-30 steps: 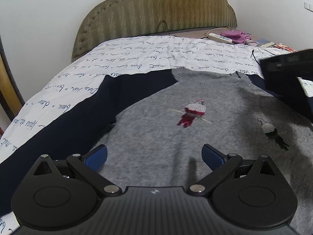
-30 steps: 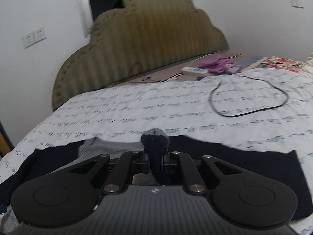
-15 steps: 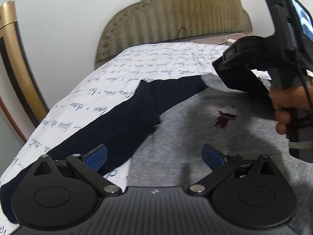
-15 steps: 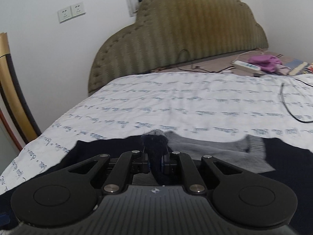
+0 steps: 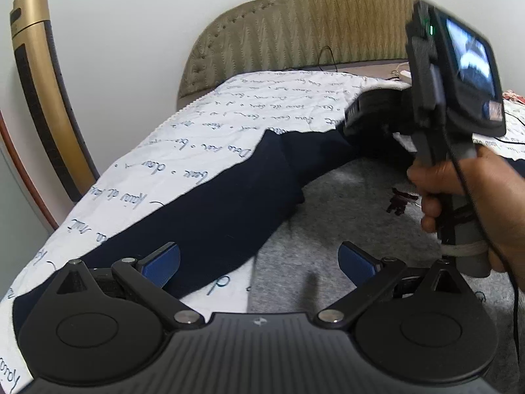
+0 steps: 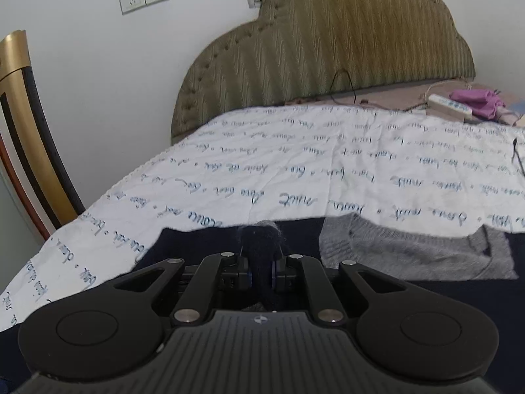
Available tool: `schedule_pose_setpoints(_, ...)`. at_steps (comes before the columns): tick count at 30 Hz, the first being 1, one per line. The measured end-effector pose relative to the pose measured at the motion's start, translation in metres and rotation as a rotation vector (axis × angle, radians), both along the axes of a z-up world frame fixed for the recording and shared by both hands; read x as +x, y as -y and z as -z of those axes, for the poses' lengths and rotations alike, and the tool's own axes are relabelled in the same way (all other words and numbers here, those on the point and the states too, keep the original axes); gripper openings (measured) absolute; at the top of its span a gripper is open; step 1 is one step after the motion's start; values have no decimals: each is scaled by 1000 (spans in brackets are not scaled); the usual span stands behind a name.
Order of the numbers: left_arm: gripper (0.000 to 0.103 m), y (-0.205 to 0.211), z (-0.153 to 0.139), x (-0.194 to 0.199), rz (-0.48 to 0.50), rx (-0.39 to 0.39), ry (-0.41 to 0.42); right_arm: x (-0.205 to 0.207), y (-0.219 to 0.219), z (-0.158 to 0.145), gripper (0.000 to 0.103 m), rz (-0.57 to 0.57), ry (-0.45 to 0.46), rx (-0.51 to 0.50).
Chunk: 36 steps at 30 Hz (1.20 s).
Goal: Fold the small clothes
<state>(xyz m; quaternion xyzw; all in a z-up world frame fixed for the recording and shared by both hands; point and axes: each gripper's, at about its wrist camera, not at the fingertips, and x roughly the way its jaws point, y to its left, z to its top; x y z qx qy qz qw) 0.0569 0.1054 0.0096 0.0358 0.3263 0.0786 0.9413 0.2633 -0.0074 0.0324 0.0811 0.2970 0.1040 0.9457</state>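
A grey sweater (image 5: 344,229) with navy sleeves lies flat on the bed, its left navy sleeve (image 5: 213,210) stretched out over the sheet. My left gripper (image 5: 261,259) is open just above the sweater where that sleeve meets the grey body, with nothing between its blue pads (image 5: 164,259). A hand (image 5: 466,197) holds the right gripper's body (image 5: 370,118) over the sweater's upper part. My right gripper (image 6: 261,264) pinches a bunch of navy sleeve cloth (image 6: 259,239); its jaws are opening, but the pads still press on the cloth. The grey collar (image 6: 410,256) lies to its right.
The white sheet (image 6: 295,170) with blue script covers the bed up to an olive padded headboard (image 6: 328,49). A gold and black stand (image 5: 42,98) is by the bed's left edge. A power strip (image 6: 449,105), purple cloth (image 6: 479,98) and a black cable (image 6: 516,157) lie far right.
My right gripper has travelled left across the sweater with the navy sleeve cloth pinched in it, coming into the left wrist view. The left gripper has swung left towards the bed's edge and stays open.
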Motion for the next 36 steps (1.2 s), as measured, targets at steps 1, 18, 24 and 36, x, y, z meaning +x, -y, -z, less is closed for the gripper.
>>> schedule_pose_setpoints(1,103,-1,-1,-1,-6,5,5,3,1,5,20,-8,-24,14)
schedule_pose_setpoints(18,103,-35,0,-29,-144,-18,0,-13,11,8,47,-124,-109,159)
schedule_pose_setpoints(24,103,-56,-4,-56,-230,-61,-20,-36,-8,-8,48,-185,-43,-7)
schedule_pose_setpoints(36,103,-123,-45,-116,-493,-196,-75,-112,-67,-27,69,-499,131,-184)
